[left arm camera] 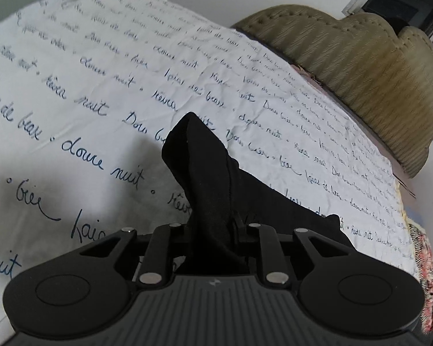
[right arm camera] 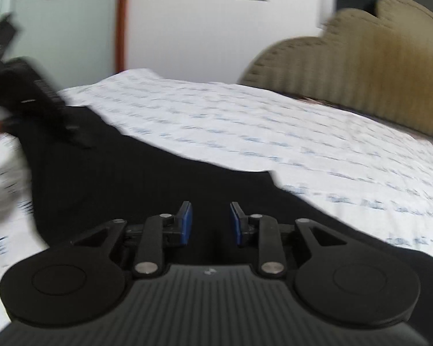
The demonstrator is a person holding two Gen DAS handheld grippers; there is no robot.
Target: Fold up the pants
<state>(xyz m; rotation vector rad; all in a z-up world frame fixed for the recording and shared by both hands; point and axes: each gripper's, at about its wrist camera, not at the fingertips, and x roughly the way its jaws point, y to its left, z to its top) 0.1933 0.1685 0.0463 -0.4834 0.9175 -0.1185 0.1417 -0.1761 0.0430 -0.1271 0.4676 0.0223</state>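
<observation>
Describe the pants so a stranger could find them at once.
Start at the bed with the olive tufted headboard and the white sheet printed with blue handwriting. On that sheet lie the pants, pinched by the left gripper. They are the only plain black cloth there.

A home bedroom, shown by a white bedsheet printed with blue cursive script [left arm camera: 106, 66] and a scalloped olive upholstered headboard [left arm camera: 360, 66] at upper right.

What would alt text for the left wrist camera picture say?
The left gripper is clamped on a bunch of black pants, lifting it above a white bedsheet printed with blue handwriting. An olive headboard stands behind.
</observation>
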